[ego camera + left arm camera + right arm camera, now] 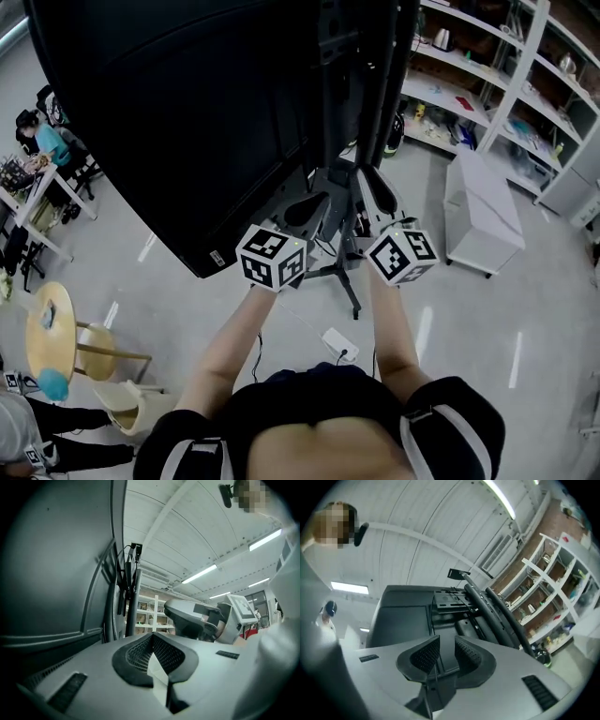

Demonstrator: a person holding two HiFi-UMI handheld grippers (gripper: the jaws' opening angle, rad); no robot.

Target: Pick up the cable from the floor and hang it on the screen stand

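Observation:
A big black screen (pixel 187 122) hangs on a dark stand (pixel 380 84) right in front of me. Both grippers are raised side by side and point up at its back. My left gripper (pixel 317 187) (pixel 152 637) has its pads met at the tips, and a thin dark cable (pixel 167 693) comes out below them. My right gripper (pixel 367 178) (pixel 446 646) stands open beside it, with the thin cable (pixel 436 686) running along its left pad through the gap. A black cable (pixel 258 347) hangs down by my left forearm. The stand's poles (pixel 501 616) rise just beyond the right jaws.
A white power strip (pixel 339 343) lies on the floor below my arms, near the stand's base legs (pixel 337 277). A white cabinet (pixel 483 211) and shelving (pixel 487 84) stand to the right. A round wooden table (pixel 49 328) and a seated person (pixel 42 141) are on the left.

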